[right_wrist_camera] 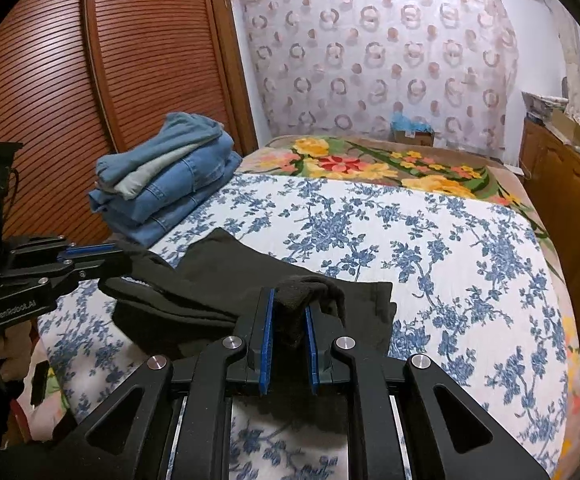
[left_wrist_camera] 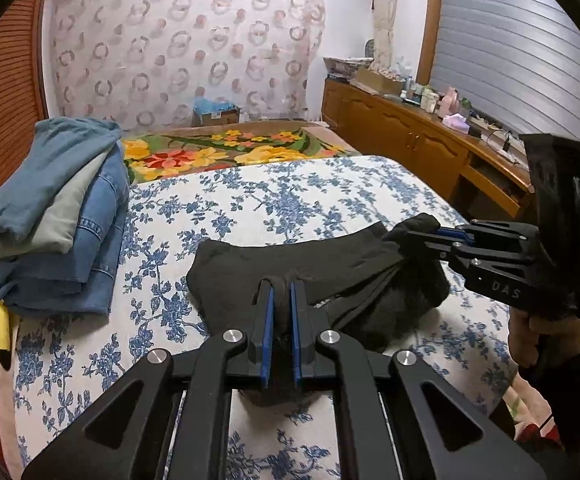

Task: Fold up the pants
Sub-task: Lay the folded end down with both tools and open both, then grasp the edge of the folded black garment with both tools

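A pile of folded jeans (left_wrist_camera: 53, 216) is sitting at the far left of the bed (left_wrist_camera: 330, 192). The black pants (left_wrist_camera: 330, 276) are lying near the front edge on the blue-flowered sheet. The left gripper (left_wrist_camera: 281, 292) is pinching their near-left fabric; the right gripper (right_wrist_camera: 290, 300) is pinching a bunched-up end on the right.

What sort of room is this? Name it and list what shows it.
Most likely a home bedroom. A bed with a blue floral cover fills the view, folded clothes are stacked on it beside a louvered wardrobe door, and a cluttered wooden dresser lines the wall.
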{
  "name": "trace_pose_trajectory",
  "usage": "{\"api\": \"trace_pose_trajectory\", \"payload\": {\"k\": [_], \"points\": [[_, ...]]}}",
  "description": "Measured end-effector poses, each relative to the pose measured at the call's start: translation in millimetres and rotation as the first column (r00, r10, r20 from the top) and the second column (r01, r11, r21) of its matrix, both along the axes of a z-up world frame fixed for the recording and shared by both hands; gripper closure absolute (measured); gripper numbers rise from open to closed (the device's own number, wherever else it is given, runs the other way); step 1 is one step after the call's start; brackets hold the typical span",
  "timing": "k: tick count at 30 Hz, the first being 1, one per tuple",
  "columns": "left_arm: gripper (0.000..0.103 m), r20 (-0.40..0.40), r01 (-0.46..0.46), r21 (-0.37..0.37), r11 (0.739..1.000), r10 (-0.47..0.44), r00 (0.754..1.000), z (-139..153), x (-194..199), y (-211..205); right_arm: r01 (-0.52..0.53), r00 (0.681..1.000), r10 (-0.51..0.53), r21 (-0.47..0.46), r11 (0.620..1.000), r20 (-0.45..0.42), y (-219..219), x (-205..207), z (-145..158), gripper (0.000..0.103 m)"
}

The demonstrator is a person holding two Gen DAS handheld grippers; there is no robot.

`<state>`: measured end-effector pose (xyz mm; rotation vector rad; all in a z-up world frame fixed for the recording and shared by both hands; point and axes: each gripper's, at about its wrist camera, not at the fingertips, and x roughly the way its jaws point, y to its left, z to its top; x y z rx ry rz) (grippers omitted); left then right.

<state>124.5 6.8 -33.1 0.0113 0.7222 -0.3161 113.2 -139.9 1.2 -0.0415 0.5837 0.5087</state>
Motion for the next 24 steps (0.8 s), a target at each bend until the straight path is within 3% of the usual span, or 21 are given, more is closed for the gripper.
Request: {"api": "trace_pose_trajectory", "payload": {"k": [5,8,11,12,16,17,19,24], "points": [[0.095,-0.035,-0.006,0.020,1.000,0.006,0.999,-14,14,1,0.005,0.999,-0.005,-0.003,1.000,-0.050,6,19,-12,0.089],[0.089,-0.053,-0.010,0.026,1.000,0.012,0.999,-23,18,1,0.014,0.997,-0.016,-0.031,0.999,-0.070,11,26,-19,0.089],[0.071,-0.067,-0.022,0.026,0.999,0.024,0.997,-29,19,4,0.019,0.997,-0.022,-0.049,0.999,-0.077,14,30,-21,0.089],[0.061,-0.064,-0.024,0.023,0.999,0.026,0.998,-29,18,5,0.018,0.997,-0.022,-0.050,0.999,-0.076,15,30,-21,0.085],[0.054,-0.067,-0.018,0.003,1.000,0.018,0.998,-30,13,10,0.037,0.999,-0.039,-0.061,0.997,-0.037,11,24,-14,0.077],[0.051,-0.069,-0.015,0.002,1.000,0.015,0.998,-30,13,11,0.048,0.999,-0.049,-0.066,0.997,-0.021,9,21,-11,0.070],[0.032,-0.070,-0.010,-0.006,1.000,0.009,0.997,-32,10,13,0.068,0.998,-0.068,-0.084,0.994,0.008,5,13,-7,0.063],[0.027,-0.086,-0.001,-0.029,1.000,-0.001,0.996,-42,-2,15,0.065,0.998,-0.065,-0.093,0.994,0.006,-9,-9,-12,0.056]]}}
